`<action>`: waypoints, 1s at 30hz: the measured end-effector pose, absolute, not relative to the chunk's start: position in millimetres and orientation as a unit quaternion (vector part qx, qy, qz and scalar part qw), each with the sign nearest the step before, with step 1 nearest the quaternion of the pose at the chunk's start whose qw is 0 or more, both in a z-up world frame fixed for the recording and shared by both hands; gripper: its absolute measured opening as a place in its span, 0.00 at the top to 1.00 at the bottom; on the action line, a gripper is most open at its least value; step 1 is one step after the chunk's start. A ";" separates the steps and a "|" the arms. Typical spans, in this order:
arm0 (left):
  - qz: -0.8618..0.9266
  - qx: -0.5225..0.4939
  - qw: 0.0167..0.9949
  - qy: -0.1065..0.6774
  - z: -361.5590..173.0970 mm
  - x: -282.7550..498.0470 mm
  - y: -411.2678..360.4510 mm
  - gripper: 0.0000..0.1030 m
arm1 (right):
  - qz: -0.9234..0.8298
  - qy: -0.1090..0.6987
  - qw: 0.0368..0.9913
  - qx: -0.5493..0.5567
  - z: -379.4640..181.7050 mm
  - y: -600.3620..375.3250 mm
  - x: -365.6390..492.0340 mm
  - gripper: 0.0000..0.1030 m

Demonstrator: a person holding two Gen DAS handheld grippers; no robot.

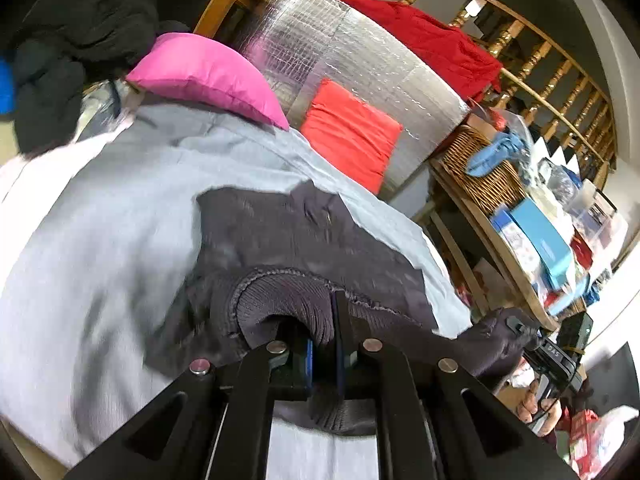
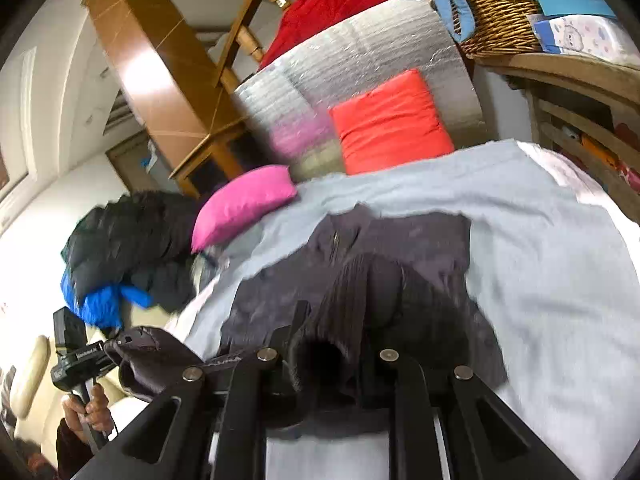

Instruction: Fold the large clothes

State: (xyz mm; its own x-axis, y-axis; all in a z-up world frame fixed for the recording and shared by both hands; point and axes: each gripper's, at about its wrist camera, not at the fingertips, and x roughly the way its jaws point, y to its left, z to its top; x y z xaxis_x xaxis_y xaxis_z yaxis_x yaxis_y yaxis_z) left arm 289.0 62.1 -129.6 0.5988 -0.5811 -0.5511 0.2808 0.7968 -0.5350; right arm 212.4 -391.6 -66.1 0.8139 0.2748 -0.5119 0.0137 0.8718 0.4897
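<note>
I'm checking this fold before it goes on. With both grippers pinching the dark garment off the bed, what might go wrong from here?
1. The left gripper pinches only the ribbed hem of the dark garment; the knit might slip out under the hanging weight.
2. The right gripper holds bunched fabric, so the fold may come out uneven.
3. The grey sheet beneath could be dragged along and wrinkle.

Dark grey garment (image 1: 288, 236), pink pillow (image 1: 208, 72)

"DAS" shows on the other handheld tongs' black body (image 1: 554, 350); nothing else is legible.
</note>
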 end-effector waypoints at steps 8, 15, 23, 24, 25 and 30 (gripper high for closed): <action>-0.232 -0.177 0.864 0.409 -142.1 416.6 20.0 0.91 | 0.034 0.308 0.906 0.290 -86.6 -441.3 339.1 0.85; -0.204 -0.189 0.835 0.475 -225.6 497.1 0.9 0.91 | 0.002 0.379 0.863 0.335 -185.9 -476.3 416.2 0.85; -0.219 -0.222 0.826 0.468 -243.8 495.5 4.6 0.57 | 0.021 0.360 0.831 0.423 -206.5 -506.4 405.8 0.06; -0.219 -0.222 0.836 0.452 -236.7 486.4 6.7 0.34 | 0.016 0.339 0.842 0.419 -201.1 -509.5 398.4 0.06; -0.223 -0.222 0.845 0.433 -231.3 478.0 9.3 0.27 | 0.019 0.328 0.848 0.415 -196.9 -511.2 393.8 0.06; -0.165 -0.170 0.881 0.410 -218.4 459.3 20.2 0.11 | 0.014 0.412 0.849 0.331 -196.2 -491.0 407.2 0.07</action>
State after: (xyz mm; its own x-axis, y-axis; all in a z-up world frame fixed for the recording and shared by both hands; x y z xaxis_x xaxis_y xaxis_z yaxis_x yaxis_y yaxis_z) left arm 459.3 20.2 -218.4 0.6090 -0.4301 -0.6664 0.1507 0.8877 -0.4351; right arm 407.2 -491.0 -196.2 0.6609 0.2972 -0.6891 0.2482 0.7800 0.5745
